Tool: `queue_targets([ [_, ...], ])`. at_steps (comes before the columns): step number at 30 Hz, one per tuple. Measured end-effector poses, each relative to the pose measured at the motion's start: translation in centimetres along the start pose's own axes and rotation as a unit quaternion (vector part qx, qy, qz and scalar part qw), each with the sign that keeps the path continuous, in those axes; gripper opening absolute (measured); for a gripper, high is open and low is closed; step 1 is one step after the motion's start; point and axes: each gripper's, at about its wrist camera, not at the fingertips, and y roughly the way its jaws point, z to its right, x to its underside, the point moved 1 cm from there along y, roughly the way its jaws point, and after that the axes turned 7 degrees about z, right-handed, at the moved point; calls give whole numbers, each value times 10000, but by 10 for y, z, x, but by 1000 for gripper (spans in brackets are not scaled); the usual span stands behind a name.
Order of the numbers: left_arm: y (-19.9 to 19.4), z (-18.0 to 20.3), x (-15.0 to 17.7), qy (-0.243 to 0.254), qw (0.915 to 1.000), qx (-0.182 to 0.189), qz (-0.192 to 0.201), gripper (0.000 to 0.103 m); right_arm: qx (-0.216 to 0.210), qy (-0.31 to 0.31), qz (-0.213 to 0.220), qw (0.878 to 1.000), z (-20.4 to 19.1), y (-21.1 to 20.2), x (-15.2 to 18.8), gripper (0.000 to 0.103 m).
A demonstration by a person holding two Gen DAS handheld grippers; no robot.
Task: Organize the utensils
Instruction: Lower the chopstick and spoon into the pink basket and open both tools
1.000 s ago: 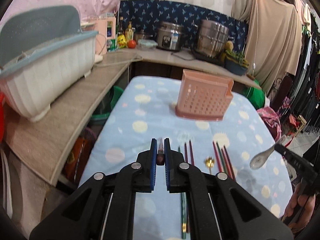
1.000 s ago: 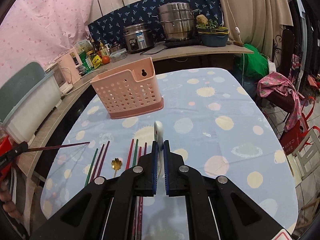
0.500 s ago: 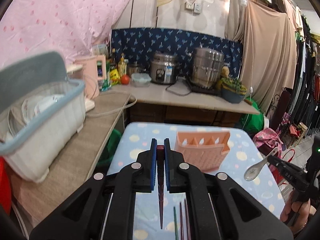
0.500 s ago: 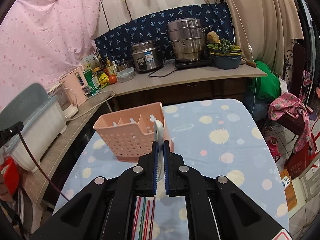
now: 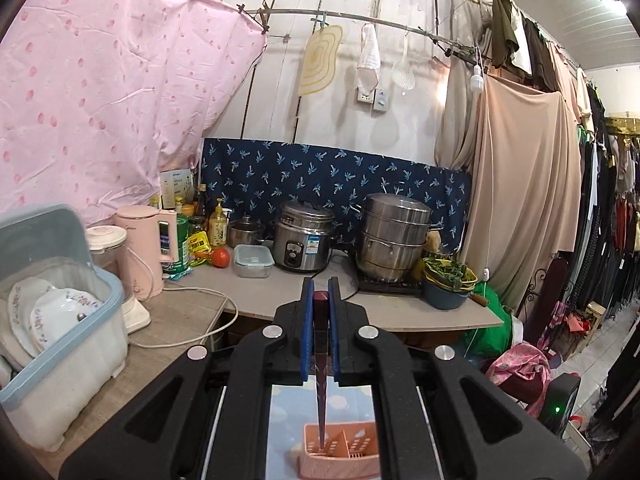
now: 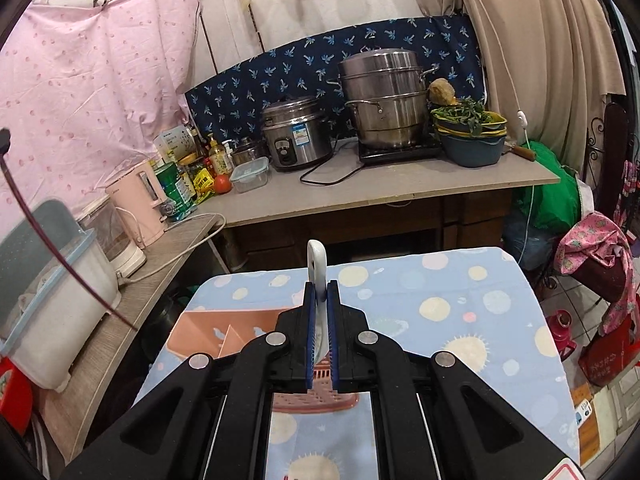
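Note:
My left gripper [image 5: 319,290] is shut on a dark red chopstick [image 5: 320,392] that hangs straight down, its tip inside a left compartment of the pink utensil basket [image 5: 344,450] on the blue spotted tablecloth [image 5: 288,408]. My right gripper [image 6: 319,292] is shut on a white spoon [image 6: 316,270], handle end pointing up, held just above the same pink basket [image 6: 200,336]. The chopstick [image 6: 60,256] also shows as a curved dark line at the left of the right wrist view. The other utensils on the table are hidden.
A white-and-blue dish rack [image 5: 52,332] with plates stands on the wooden side counter [image 5: 172,320]. A pink kettle [image 5: 146,252], rice cooker [image 5: 302,246] and steamer pot [image 5: 392,248] line the back counter. Clothes hang at the right.
Both grippers have risen and moved forward over the pink basket. The chopstick has swung to vertical and its tip has entered the basket. The spoon now sits just above it.

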Motion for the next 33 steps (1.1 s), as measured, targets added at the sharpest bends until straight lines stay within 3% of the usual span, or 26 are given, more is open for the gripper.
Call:
queue_targets([
  [14, 73, -1, 98, -22, 9965, -57, -830, 7, 0, -72, -529, 9986, 0, 47, 40, 6],
  [21, 72, -7, 111, -47, 9949, -129, -1003, 8, -1, 1, -439, 9990, 5, 37, 43, 11],
  [26, 49, -10, 111, -45, 9953, -176, -950, 41, -36, 70, -339, 9994, 11, 9, 43, 14],
  [33, -4, -7, 119, 244, 9934, -226, -1100, 46, -102, 165, -320, 9993, 17, -48, 63, 27],
])
